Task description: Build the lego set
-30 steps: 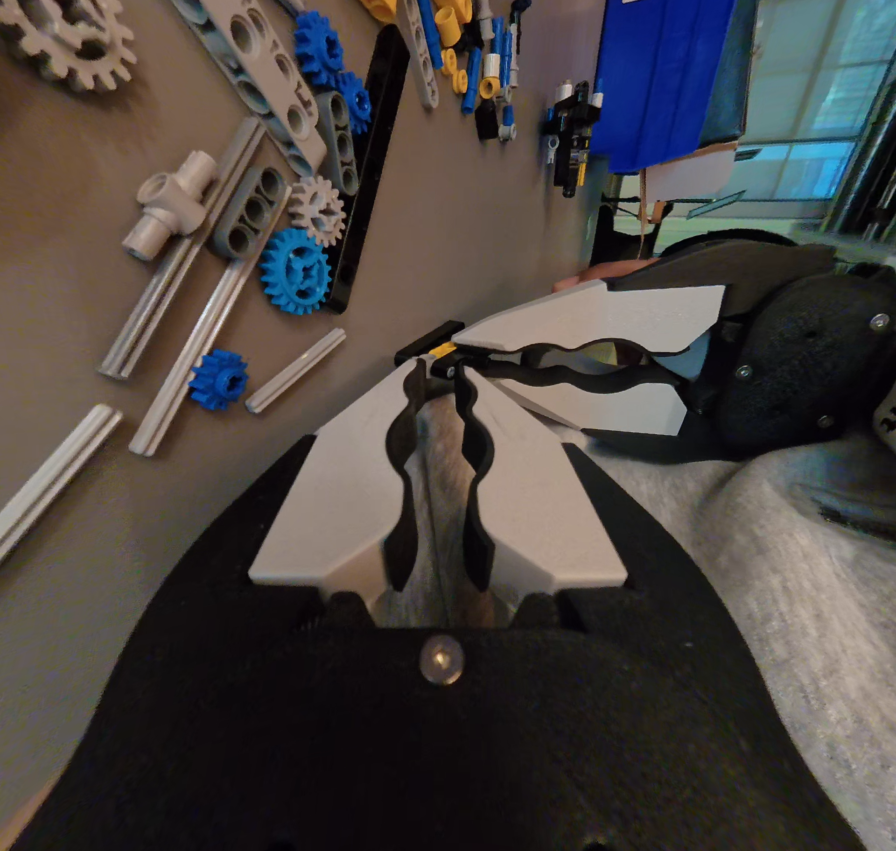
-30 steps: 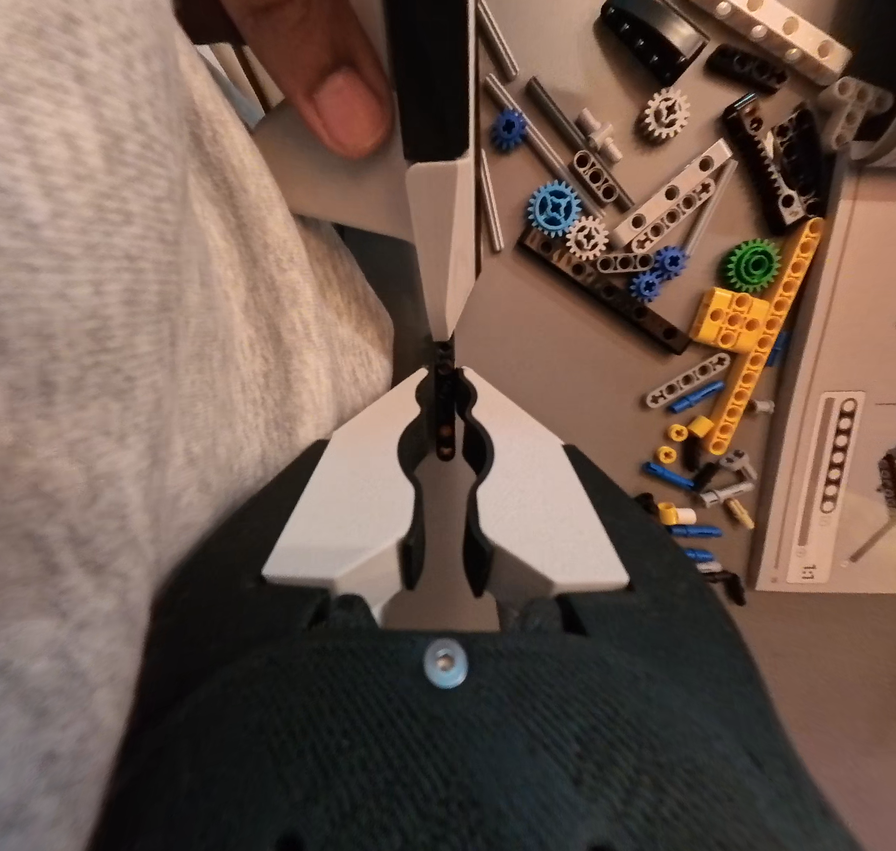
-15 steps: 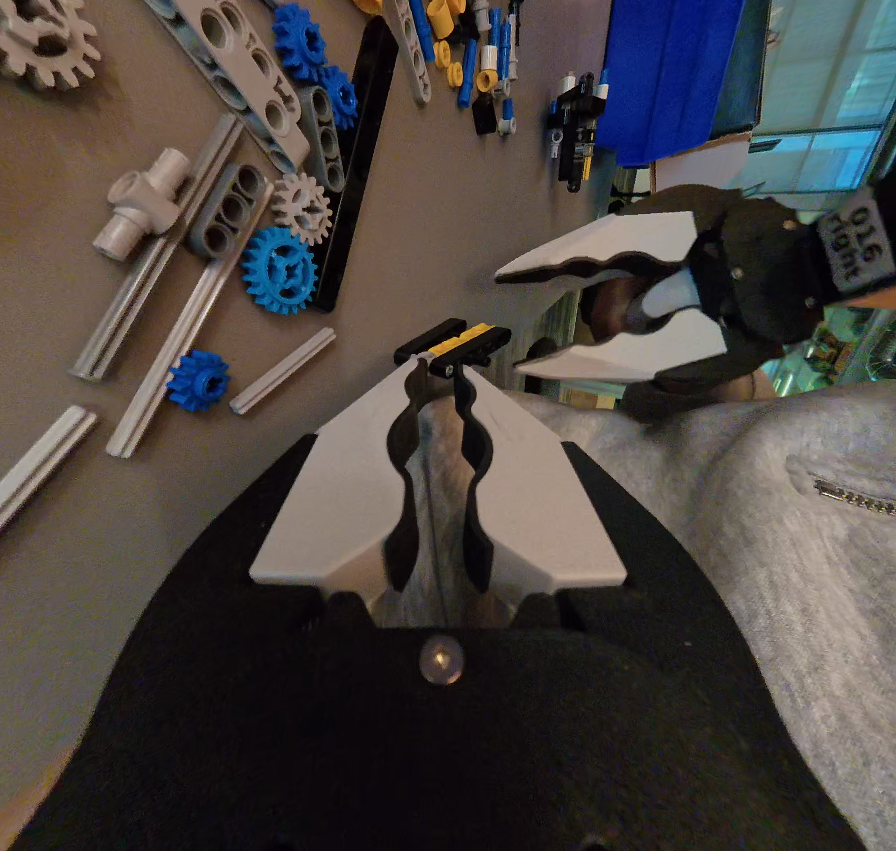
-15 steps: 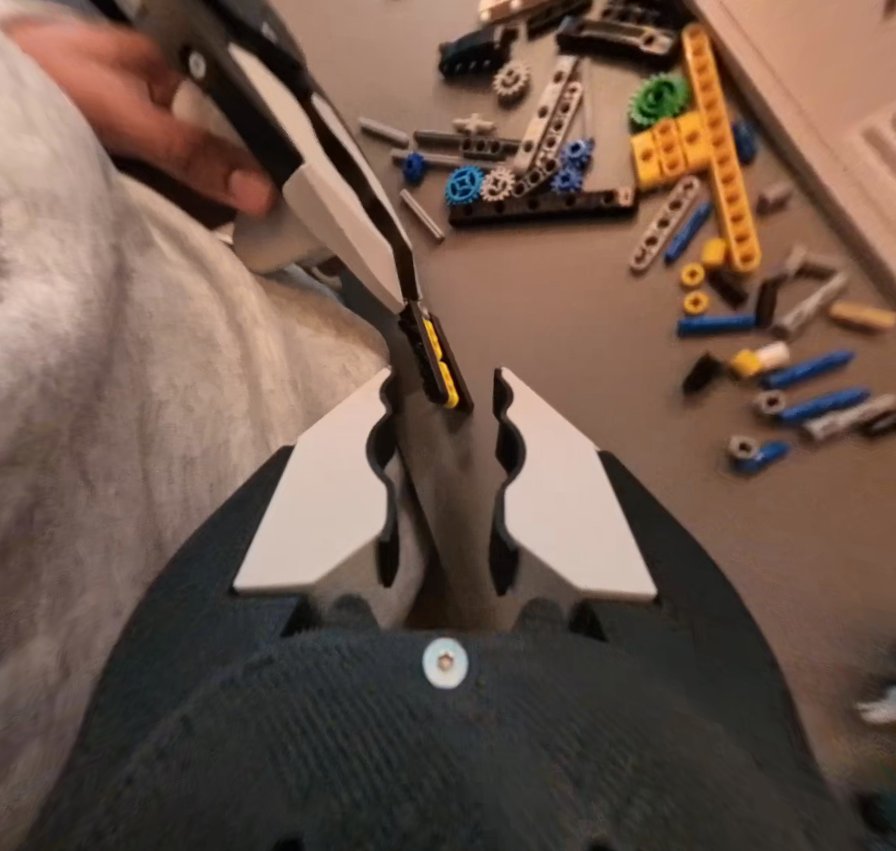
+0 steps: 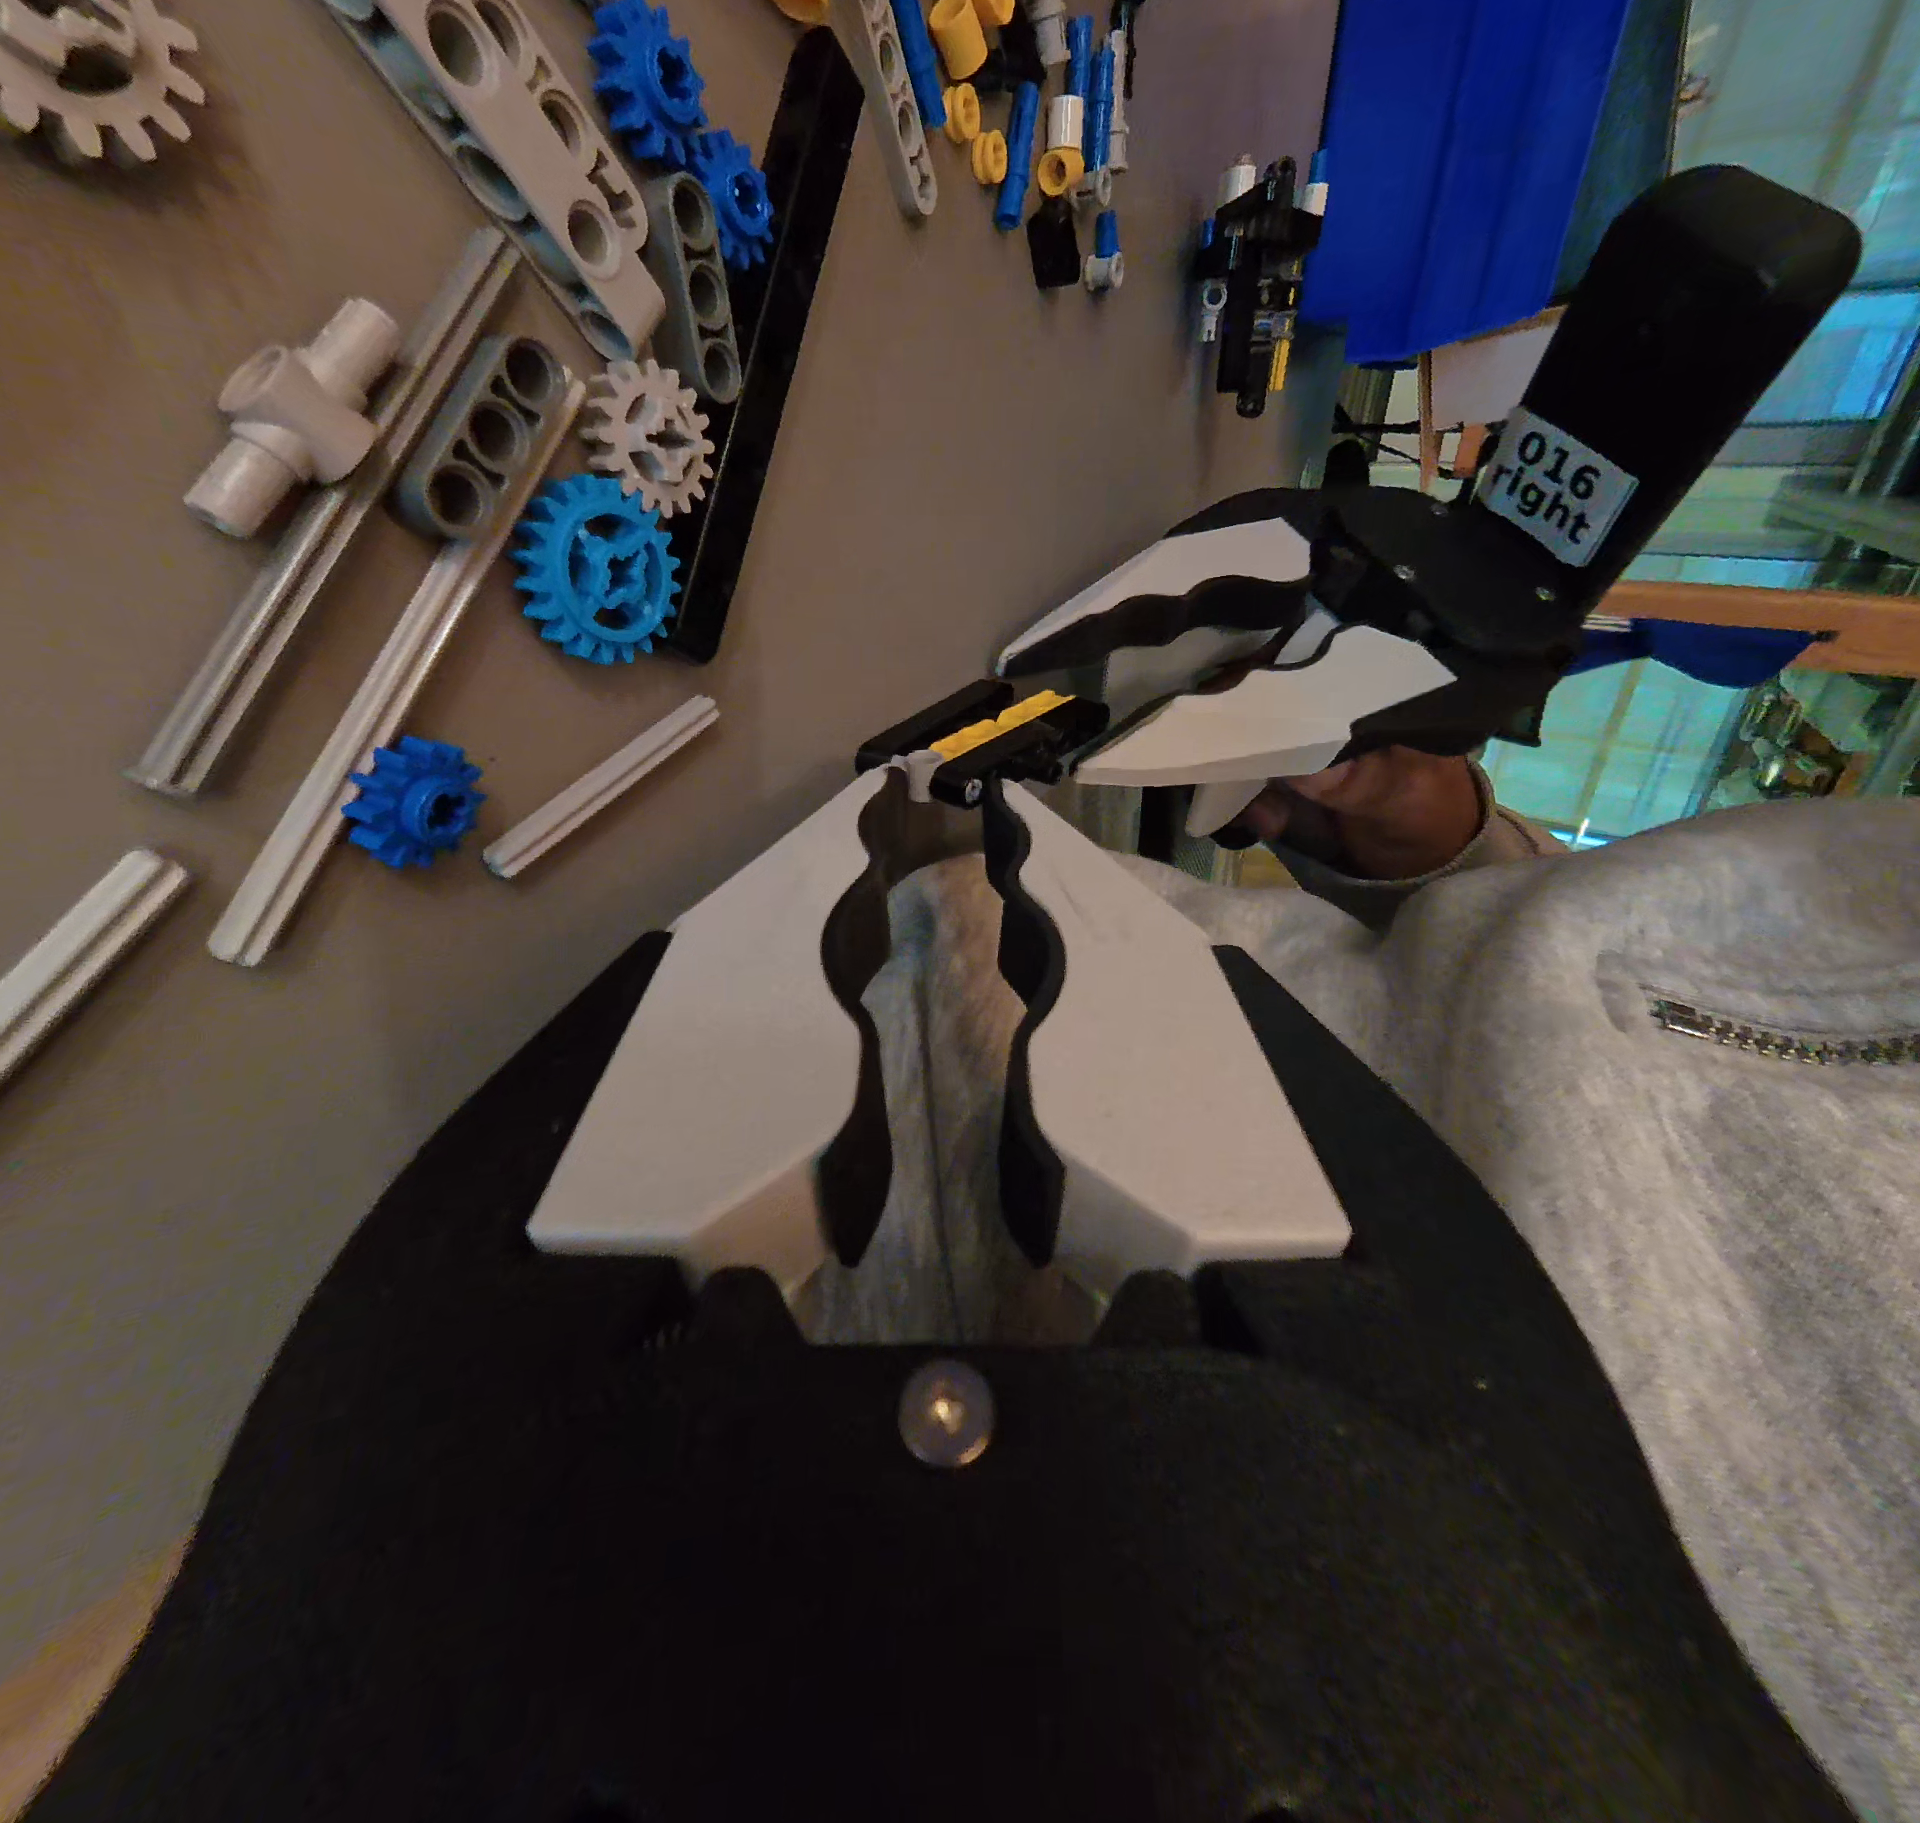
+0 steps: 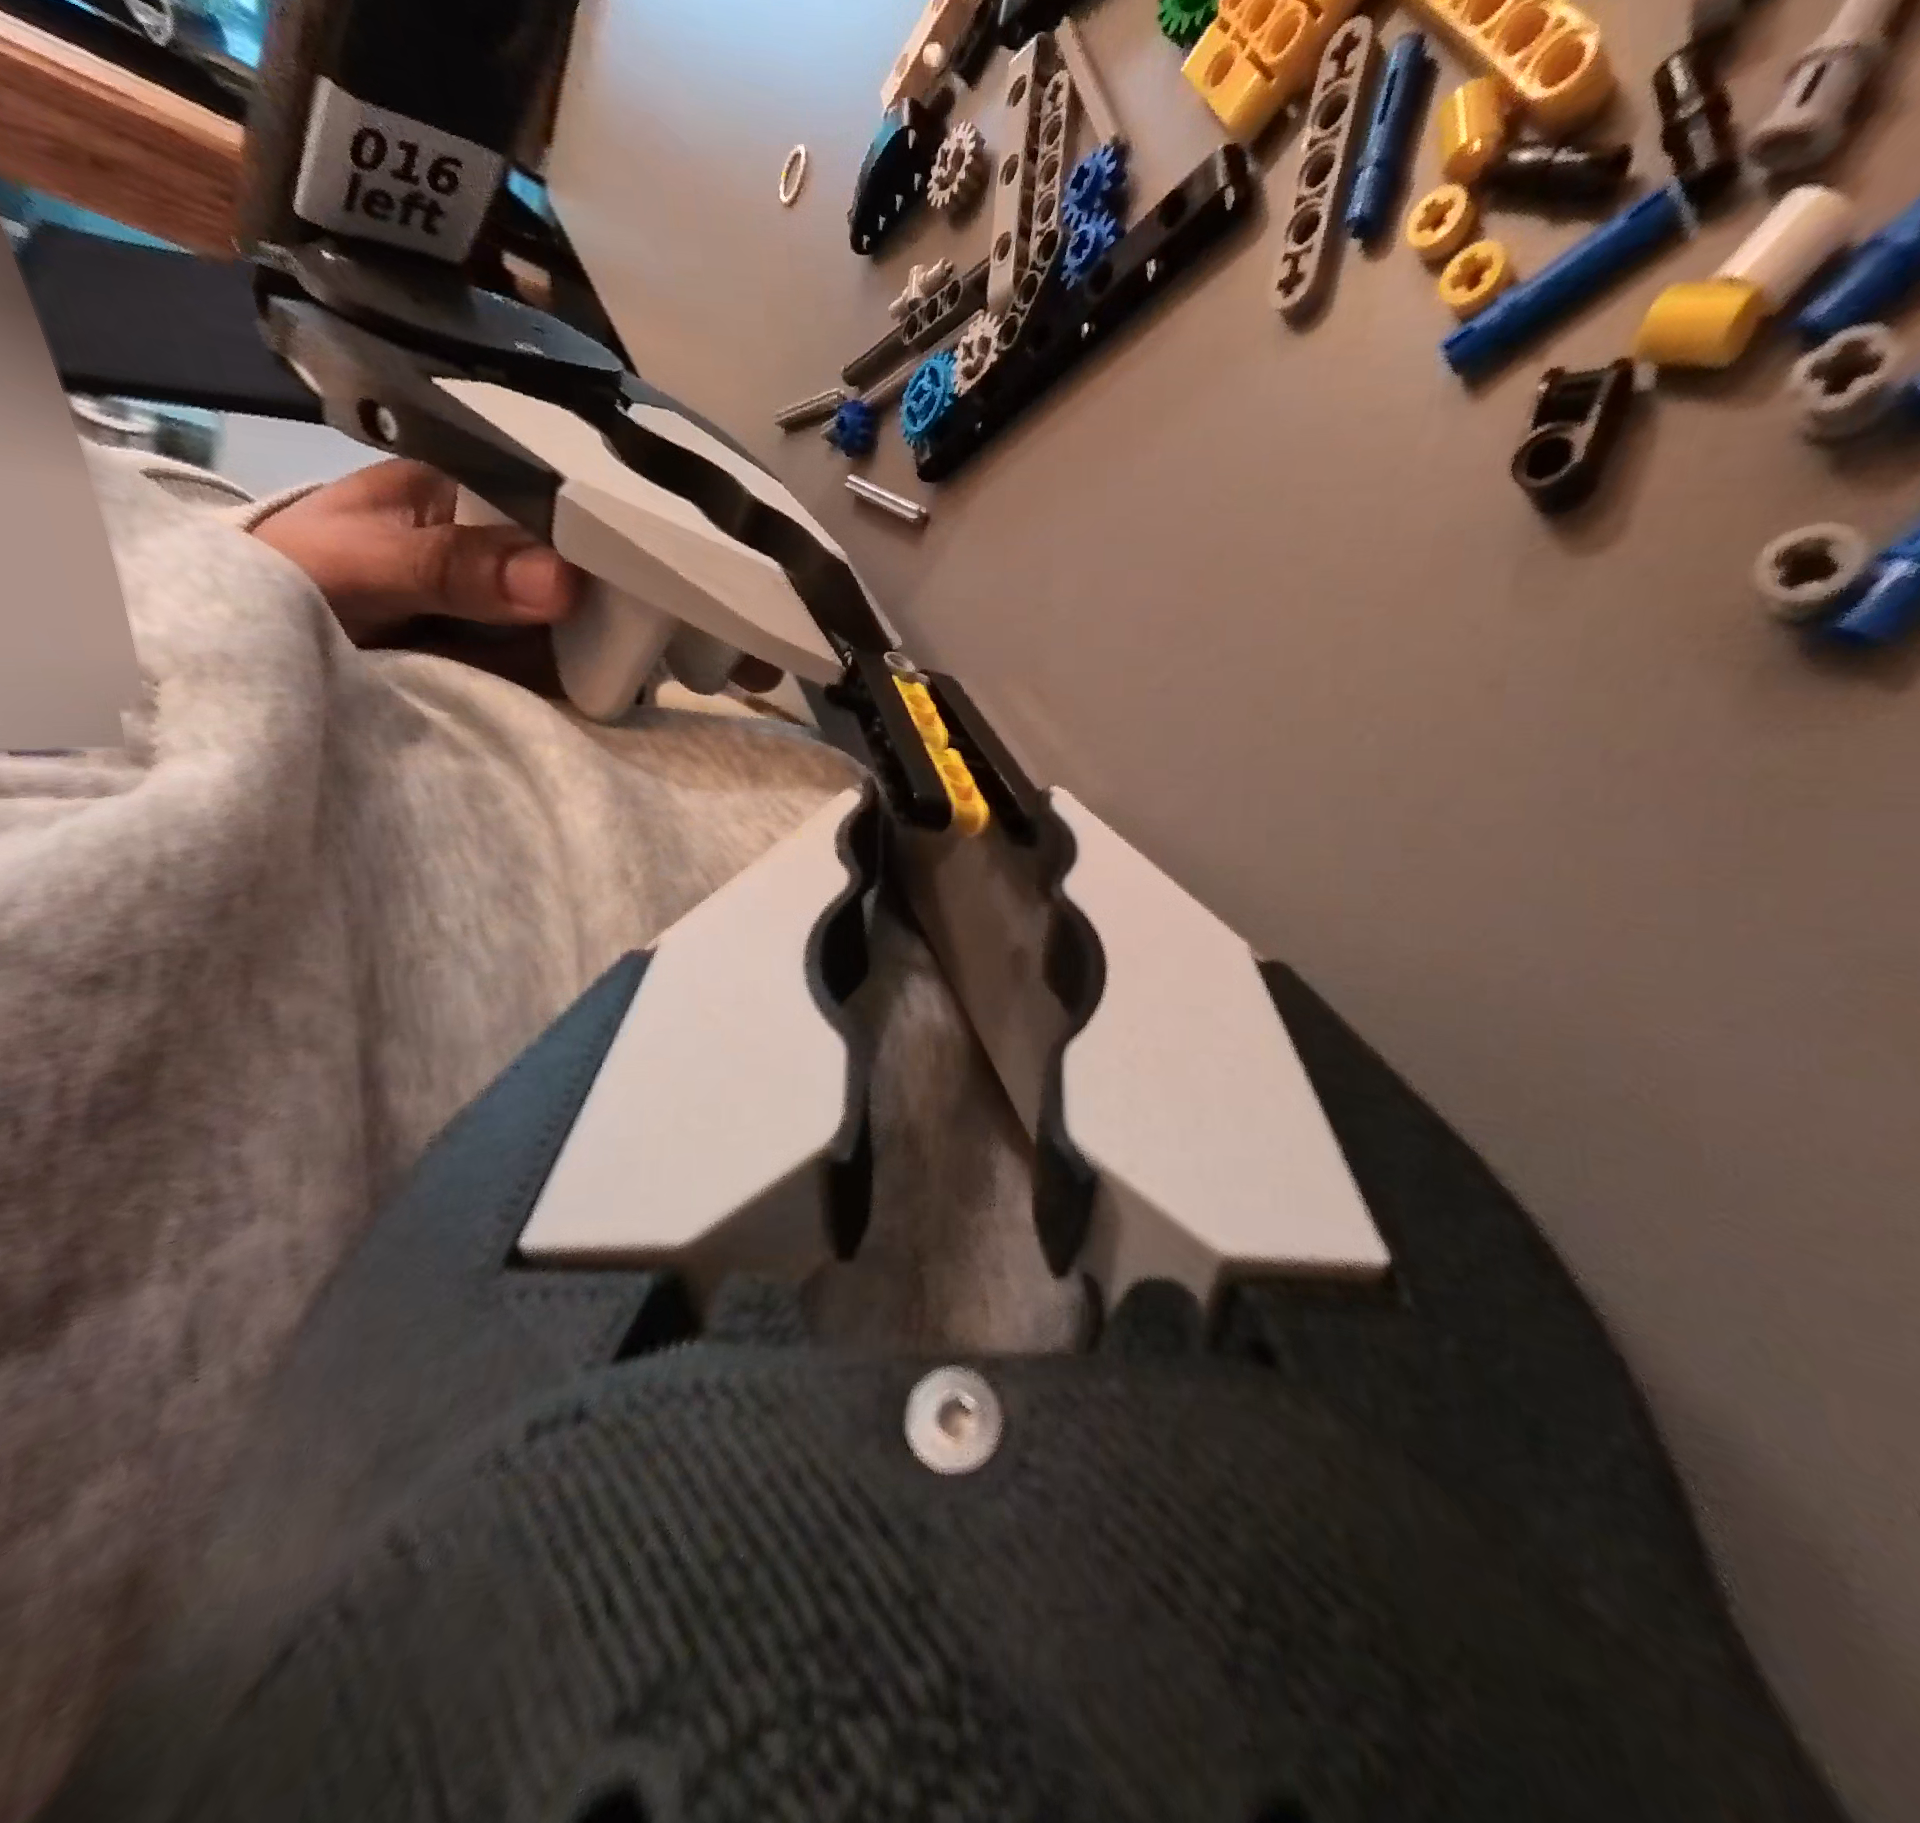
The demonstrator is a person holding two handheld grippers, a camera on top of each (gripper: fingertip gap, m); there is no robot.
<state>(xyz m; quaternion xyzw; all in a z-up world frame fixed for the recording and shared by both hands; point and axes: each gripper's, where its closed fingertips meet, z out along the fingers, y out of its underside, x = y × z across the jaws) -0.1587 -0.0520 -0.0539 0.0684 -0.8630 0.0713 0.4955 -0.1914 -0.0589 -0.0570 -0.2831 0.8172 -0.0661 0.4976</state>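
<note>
A grey tabletop (image 5: 987, 443) carries loose gears, beams and pins; past its far edge stand a blue box (image 5: 1475, 111) and windows. Off the table's near edge, above a grey sweatshirt (image 5: 1662, 1150), the left gripper (image 5: 940, 786) pinches one end of a small black-and-yellow assembly (image 5: 987, 729). The right gripper (image 6: 951, 817) closes narrowly around its other end, fingertips touching it.

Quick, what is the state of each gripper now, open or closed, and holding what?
Left gripper: closed on the black-and-yellow Lego assembly.
Right gripper: fingers partly open around the other end of the assembly; whether they grip it cannot be told.
</note>
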